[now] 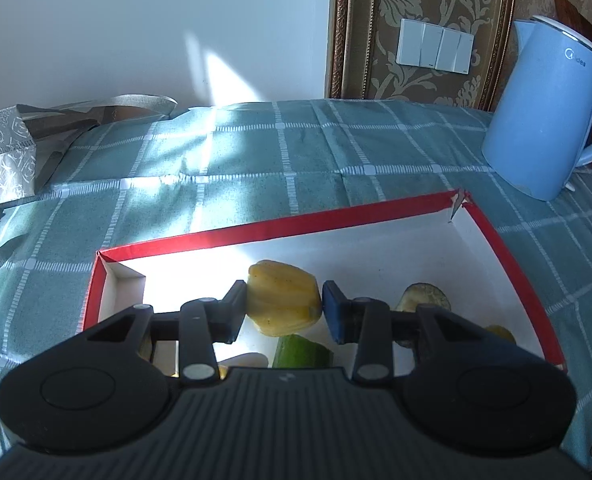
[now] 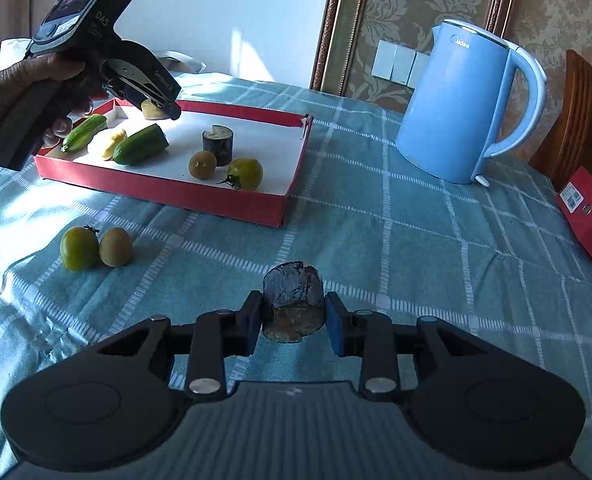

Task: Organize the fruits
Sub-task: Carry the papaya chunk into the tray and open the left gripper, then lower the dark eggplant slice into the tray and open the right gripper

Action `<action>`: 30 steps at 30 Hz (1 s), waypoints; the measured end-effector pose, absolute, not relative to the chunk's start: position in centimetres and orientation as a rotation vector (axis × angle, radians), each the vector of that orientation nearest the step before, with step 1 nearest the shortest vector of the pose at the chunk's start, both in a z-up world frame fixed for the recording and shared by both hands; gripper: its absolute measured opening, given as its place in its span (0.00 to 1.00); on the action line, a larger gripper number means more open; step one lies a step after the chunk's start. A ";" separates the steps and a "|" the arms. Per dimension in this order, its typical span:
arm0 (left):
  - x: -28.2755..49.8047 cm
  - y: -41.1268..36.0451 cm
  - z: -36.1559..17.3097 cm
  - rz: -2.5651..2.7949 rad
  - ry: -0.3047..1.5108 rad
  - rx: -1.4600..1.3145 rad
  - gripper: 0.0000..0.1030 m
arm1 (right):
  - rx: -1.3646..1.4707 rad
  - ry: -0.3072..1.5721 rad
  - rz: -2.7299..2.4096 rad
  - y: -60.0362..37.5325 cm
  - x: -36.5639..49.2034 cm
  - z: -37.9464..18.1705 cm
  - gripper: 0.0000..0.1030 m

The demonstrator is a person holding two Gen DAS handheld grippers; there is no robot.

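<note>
My left gripper (image 1: pixel 283 305) is shut on a yellow ridged fruit piece (image 1: pixel 284 298) and holds it above the red-rimmed white tray (image 1: pixel 256 230). The right wrist view shows that gripper (image 2: pixel 158 110) over the tray's far left part. In the tray (image 2: pixel 216 204) lie two green cucumber pieces (image 2: pixel 140 145), a yellow piece (image 2: pixel 111 144), a dark eggplant chunk (image 2: pixel 218 145), a brown kiwi-like fruit (image 2: pixel 202 164) and a green tomato (image 2: pixel 246 173). My right gripper (image 2: pixel 294 312) is shut on another dark eggplant chunk (image 2: pixel 294 290) above the tablecloth. A green tomato (image 2: pixel 79 249) and a brown fruit (image 2: pixel 115 247) lie on the cloth.
A blue kettle (image 2: pixel 459 104) stands to the right behind the tray. A red box (image 2: pixel 591 216) lies at the right table edge. A silver patterned bag (image 1: pixel 4 156) sits at the far left. A wall and framed panel rise behind the table.
</note>
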State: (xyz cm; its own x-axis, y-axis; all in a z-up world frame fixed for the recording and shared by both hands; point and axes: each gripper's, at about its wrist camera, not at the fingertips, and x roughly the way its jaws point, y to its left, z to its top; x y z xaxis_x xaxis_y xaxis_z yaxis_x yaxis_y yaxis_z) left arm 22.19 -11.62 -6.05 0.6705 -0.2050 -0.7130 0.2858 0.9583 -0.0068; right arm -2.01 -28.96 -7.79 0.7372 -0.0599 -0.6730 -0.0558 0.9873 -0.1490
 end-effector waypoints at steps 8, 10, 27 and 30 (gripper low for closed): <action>24.0 -12.5 -7.7 -0.241 0.807 0.146 0.59 | -0.166 0.751 0.006 -29.3 -1.2 -8.1 0.32; 23.6 -12.3 -7.5 -0.235 0.784 0.148 0.71 | -0.169 0.748 0.014 -29.1 -1.0 -8.1 0.32; 13.0 -4.2 -4.0 -0.180 0.730 0.026 0.81 | -0.260 0.642 0.179 -23.8 3.4 -5.9 0.32; 10.6 -2.4 -4.3 -0.146 0.742 0.019 0.82 | -0.268 0.627 0.212 -22.3 5.2 -5.5 0.32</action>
State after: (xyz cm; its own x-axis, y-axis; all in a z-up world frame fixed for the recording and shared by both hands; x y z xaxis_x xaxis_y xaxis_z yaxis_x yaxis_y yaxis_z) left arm 10.55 -2.45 -4.27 0.7276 -0.1255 -0.6744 0.1392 0.9897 -0.0340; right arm 5.15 -22.34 -5.50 0.7902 0.1137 -0.6022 -0.2749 0.9440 -0.1825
